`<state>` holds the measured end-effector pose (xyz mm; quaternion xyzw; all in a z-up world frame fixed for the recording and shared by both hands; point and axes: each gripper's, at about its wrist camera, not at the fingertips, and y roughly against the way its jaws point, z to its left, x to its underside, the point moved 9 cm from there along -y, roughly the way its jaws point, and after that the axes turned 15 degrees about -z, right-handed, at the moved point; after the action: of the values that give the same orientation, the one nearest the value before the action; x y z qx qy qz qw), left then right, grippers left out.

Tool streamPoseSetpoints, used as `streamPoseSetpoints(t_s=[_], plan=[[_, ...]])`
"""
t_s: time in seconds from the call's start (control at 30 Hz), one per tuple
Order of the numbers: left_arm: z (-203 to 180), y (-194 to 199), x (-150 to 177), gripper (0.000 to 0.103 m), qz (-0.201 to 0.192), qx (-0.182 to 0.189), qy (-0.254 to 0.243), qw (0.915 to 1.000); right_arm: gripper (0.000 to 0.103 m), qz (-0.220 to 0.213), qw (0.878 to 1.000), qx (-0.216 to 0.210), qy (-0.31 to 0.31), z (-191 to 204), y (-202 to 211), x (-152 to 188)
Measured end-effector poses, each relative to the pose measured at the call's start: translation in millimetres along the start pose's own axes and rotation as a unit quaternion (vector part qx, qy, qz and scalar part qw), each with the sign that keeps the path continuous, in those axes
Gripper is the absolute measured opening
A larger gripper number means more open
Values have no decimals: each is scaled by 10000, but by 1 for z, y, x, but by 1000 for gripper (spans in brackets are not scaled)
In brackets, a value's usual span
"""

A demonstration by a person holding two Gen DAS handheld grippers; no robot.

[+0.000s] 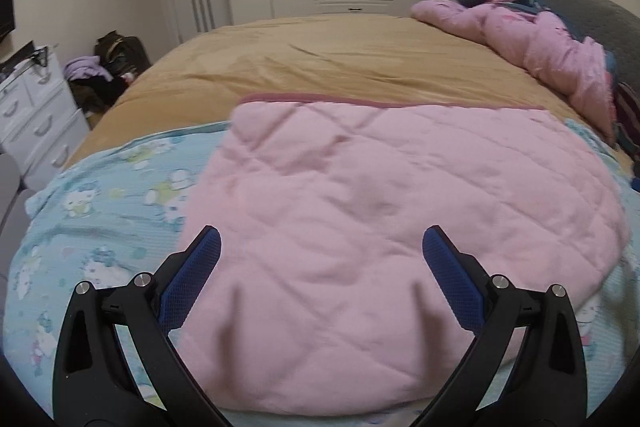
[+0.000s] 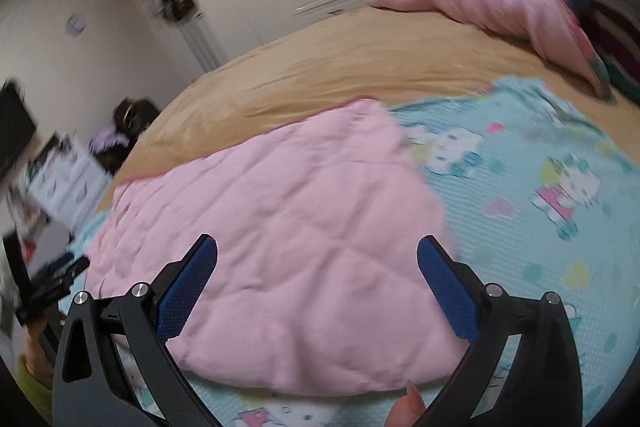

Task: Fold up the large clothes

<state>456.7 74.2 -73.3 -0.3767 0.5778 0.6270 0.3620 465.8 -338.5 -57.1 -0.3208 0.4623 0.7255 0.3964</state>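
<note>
Risk: soft pink quilted padded garment (image 1: 380, 227), thick and springy by the look of it, likely to slump or spring apart if pinched by one layer only; a shallow bite at the near hem would let the lower layers slide out.
Second risk: light blue cartoon-print sheet (image 1: 100, 195) lying directly under the garment, easily caught together with it if the pads dig too low.
Third risk: both views blurred, right wrist view more so, so exact hem edge hard to place; a mistimed closure could miss the fabric.
Left gripper (image 1: 320, 247): released, blue pads spread wide, nothing between them.
Right gripper (image 2: 318, 255): likewise released, jaws wide apart, empty.
Garment relative to left gripper: straight ahead and below, filling the space between the fingers, near edge just under the jaws, left edge beside the left finger.
Garment relative to right gripper: ahead and slightly left, right edge running close to the right finger, near hem just below the jaws.
Support: mustard-tan bed cover (image 1: 340, 59) beyond the garment, farther ahead.
Far off, ahead-right: heap of pink bedding (image 1: 540, 39), well apart from both grippers.
</note>
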Motion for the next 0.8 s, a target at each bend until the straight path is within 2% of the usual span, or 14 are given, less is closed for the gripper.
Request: streamPoseSetpoints(t_s=[0.1, 0.27, 0.37, 0.5, 0.63, 0.73, 0.8], plan=[[27, -6, 4, 95, 94, -155, 35, 9998, 99, 53, 9992, -5, -384, -28, 0, -2], [80, -16, 12, 95, 281, -347, 283, 9986, 99, 380, 9986, 148, -329, -49, -8, 5], [100, -30, 24, 95, 663, -42, 561, 9962, 99, 641, 9978, 172, -91, -55, -15, 11], [106, -51, 46, 95, 1206, 596, 855, 9872, 99, 936, 9956, 86, 42, -65, -30, 21], [104, -65, 62, 95, 1419, 994, 1079, 9789, 99, 1344, 9900, -347, -238, -67, -55, 31], [101, -77, 73, 95, 1555, 1224, 1323, 9712, 99, 1740, 9803, -742, -575, -69, -75, 40], [98, -84, 77, 95, 1592, 1314, 1387, 9686, 99, 2018, 9728, -837, -765, -73, -88, 47]])
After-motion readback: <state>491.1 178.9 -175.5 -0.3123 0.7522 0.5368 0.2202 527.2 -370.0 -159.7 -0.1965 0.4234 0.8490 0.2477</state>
